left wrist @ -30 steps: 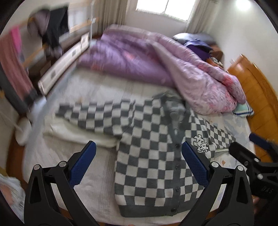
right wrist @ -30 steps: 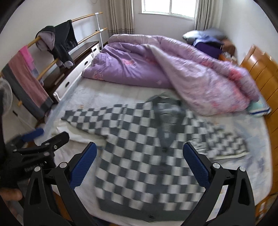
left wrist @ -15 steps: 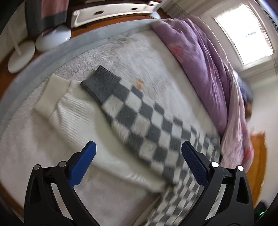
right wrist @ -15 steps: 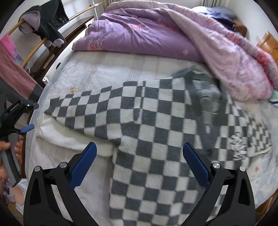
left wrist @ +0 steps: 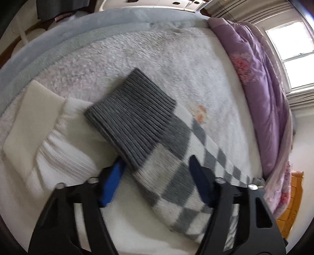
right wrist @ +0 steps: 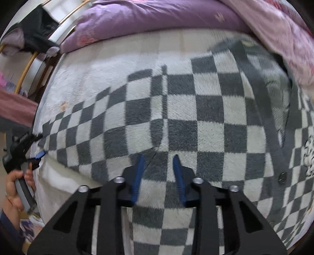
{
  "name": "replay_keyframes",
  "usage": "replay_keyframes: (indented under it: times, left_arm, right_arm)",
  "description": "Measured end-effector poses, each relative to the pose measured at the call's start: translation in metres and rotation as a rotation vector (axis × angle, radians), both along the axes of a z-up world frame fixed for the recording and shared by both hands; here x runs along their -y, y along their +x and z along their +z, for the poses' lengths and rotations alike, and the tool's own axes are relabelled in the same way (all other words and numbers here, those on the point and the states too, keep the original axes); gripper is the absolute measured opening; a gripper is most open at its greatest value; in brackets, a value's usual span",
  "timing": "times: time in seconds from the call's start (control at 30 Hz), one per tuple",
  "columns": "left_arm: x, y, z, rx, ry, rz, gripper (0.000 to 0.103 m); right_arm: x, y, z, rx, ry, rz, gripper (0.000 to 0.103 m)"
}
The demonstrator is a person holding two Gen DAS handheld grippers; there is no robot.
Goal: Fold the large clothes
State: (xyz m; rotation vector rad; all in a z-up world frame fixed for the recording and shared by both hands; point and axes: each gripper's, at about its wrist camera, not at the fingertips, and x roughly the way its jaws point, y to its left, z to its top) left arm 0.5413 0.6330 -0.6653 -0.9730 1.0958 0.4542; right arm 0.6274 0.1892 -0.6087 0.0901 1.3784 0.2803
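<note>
The cardigan (right wrist: 196,117) lay spread on the bed (left wrist: 157,58). Its sleeve (left wrist: 161,157) ran between the closing jaws of the left gripper (left wrist: 155,176), cuff (left wrist: 131,117) ahead of them, over a second garment (left wrist: 64,145) lying to their left. The right gripper's (right wrist: 159,166) closing jaws straddled the armpit fabric. The quilt (right wrist: 157,17) lay beyond.

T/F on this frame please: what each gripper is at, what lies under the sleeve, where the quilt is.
1. The left gripper straddles the checkered sleeve near its grey cuff, jaws closing. True.
2. The sleeve lies over a cream garment. True.
3. The right gripper hovers over the purple quilt. False: it is on the cardigan, closing.
4. The cardigan is striped. False: grey-and-white checks.
</note>
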Motion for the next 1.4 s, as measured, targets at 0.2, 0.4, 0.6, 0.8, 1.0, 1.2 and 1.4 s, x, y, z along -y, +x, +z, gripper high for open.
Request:
replay_keyframes:
  times: [0.2,0.4,0.6,0.8,1.0,1.2,1.4]
  left_arm:
    - [-0.008,-0.011,0.010,0.026,0.057,-0.020,0.010]
    - [0.012,-0.018,0.068,0.159,0.136,-0.029,0.009]
    - [0.074,-0.012,0.149,0.287,0.260,-0.121,0.009]
    - [0.199,0.022,0.238,0.451,0.397,-0.295,0.009]
    - [0.362,0.079,0.247,0.500,0.364,-0.450,0.009]
    - [0.527,0.131,0.198,0.466,0.281,-0.597,0.009]
    - [0.656,0.163,0.100,0.271,0.277,-0.771,0.009]
  right_arm:
    - [-0.002,0.010,-0.041,-0.131,0.094,-0.019,0.005]
    - [-0.014,0.008,-0.084,-0.201,0.040,0.034,0.000]
    - [-0.010,0.010,-0.086,-0.201,0.090,0.061,0.000]
    - [0.070,-0.001,-0.038,-0.105,0.325,0.021,0.004]
    - [0.226,-0.026,0.013,0.036,0.307,-0.042,0.006]
    - [0.396,-0.055,0.028,0.112,0.163,-0.169,0.006]
    - [0.555,-0.077,0.022,0.124,0.063,-0.368,0.007]
